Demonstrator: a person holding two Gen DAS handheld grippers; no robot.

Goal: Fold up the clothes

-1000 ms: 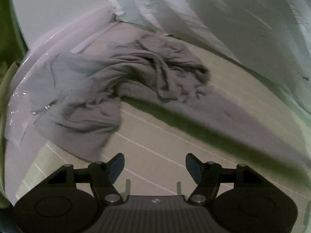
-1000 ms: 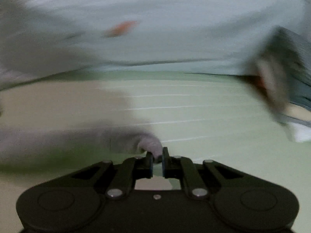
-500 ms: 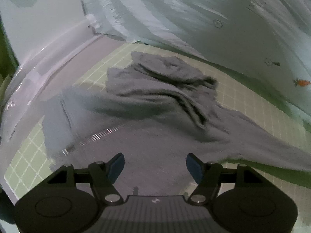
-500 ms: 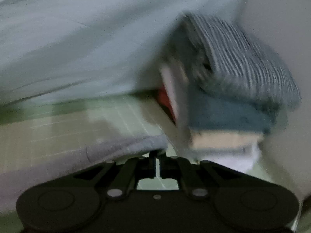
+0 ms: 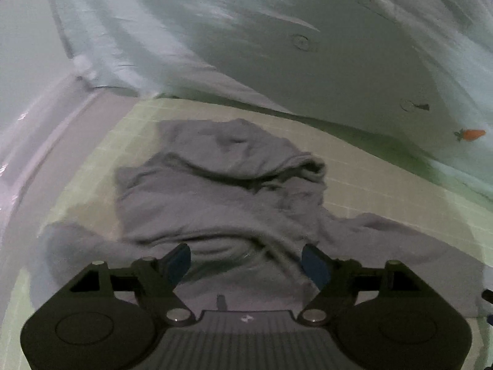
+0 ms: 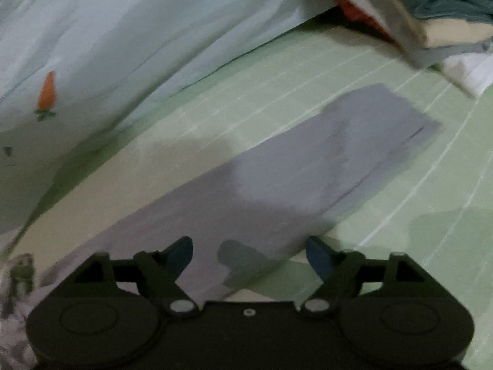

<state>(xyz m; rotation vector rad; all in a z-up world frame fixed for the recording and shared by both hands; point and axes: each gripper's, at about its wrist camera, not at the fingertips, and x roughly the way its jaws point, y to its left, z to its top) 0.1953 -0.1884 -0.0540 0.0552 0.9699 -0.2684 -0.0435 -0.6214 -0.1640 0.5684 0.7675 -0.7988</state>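
Sleeve [image 6: 323, 160] lies flat, stretching far-right across the green sheet [image 6: 416, 185]; the gray hoodie [image 5: 222, 191] bunches mid-bed. Your left gripper [image 5: 246, 262] and right gripper [image 6: 249, 254] gape wide, empty. Smooth the body before folding.

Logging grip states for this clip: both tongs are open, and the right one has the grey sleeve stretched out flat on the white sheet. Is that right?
One thing is wrong: the sheet is green with a white grid, not white, as the right wrist view shows. The rest holds: the left tongs and right tongs are open, and the grey sleeve lies flat.
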